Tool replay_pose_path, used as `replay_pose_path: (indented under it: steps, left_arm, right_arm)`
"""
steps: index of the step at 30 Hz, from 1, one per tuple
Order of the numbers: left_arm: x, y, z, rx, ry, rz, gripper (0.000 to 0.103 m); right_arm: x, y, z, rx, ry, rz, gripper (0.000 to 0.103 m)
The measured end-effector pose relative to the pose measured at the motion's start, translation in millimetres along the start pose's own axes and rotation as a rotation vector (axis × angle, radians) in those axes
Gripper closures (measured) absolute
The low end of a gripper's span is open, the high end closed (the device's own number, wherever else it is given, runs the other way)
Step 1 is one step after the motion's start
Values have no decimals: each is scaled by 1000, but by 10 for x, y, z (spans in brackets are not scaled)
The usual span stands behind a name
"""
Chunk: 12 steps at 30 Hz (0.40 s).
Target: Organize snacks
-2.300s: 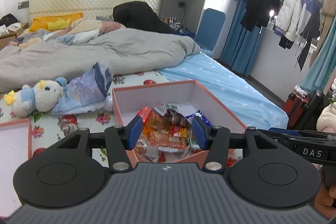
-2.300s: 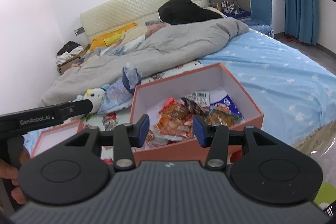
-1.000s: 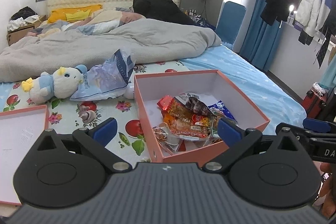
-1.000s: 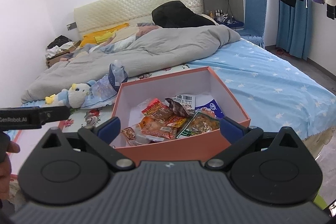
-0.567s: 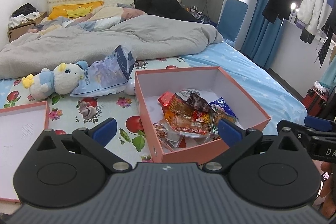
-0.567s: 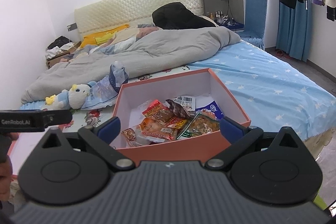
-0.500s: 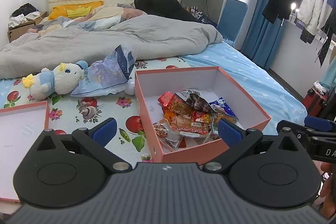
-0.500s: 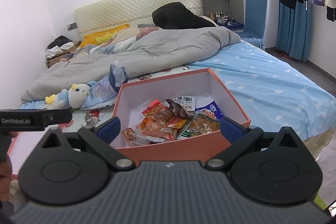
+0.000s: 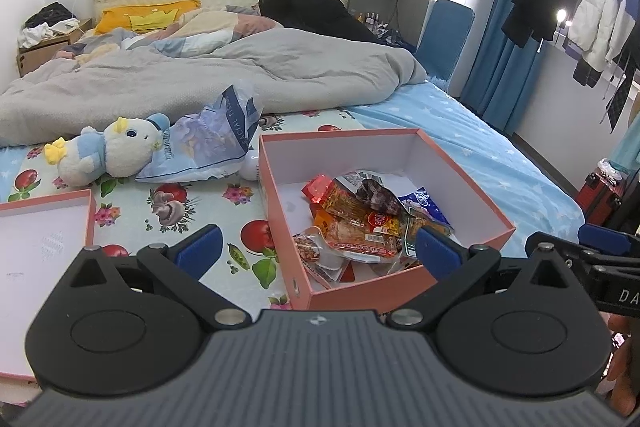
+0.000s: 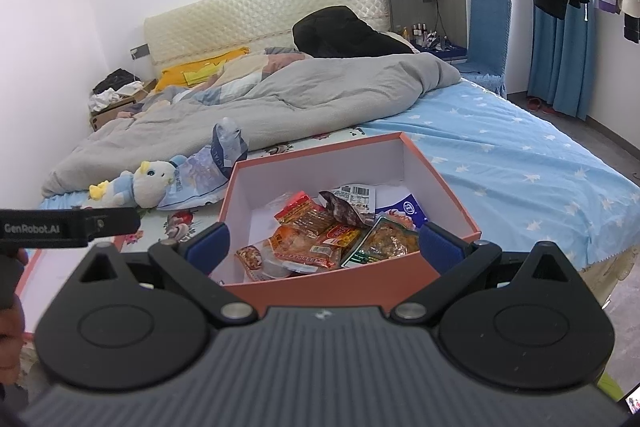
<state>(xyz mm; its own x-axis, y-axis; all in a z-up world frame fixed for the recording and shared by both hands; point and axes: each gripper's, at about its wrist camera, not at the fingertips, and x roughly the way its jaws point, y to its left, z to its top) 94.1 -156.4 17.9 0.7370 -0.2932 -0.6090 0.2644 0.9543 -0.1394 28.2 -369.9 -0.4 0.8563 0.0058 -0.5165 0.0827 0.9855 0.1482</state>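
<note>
An open pink box (image 9: 280, 211) (image 10: 444, 183) stands on the bed near its foot. Several snack packets (image 9: 356, 215) (image 10: 320, 231) lie piled in its near half: orange and red packs, a dark wrapper, a blue-white bag (image 10: 408, 209). My left gripper (image 9: 316, 253) is open and empty, just short of the box's near left corner. My right gripper (image 10: 322, 245) is open and empty, just short of the box's near wall. The right gripper's tip (image 9: 600, 247) shows at the right edge of the left wrist view.
The box's pink lid (image 9: 44, 227) lies upside down at the left. A plush duck (image 9: 108, 151) and a tissue pack (image 9: 208, 147) lie behind the box. A grey duvet (image 9: 200, 79) covers the bed's far half. A red suitcase (image 9: 600, 191) stands on the floor.
Both grippers opened wide from a narrow gap about two seconds ago. Both pulled back and up a little from the box. Over the last half second almost nothing moved.
</note>
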Motion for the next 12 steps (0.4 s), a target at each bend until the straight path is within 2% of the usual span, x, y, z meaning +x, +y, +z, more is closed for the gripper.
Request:
replay_pose_path:
  steps: [12]
  left_arm:
    - [3,20,14,-5,3,8,0]
  right_arm:
    - [37,-4,-17,-3,1,5,0]
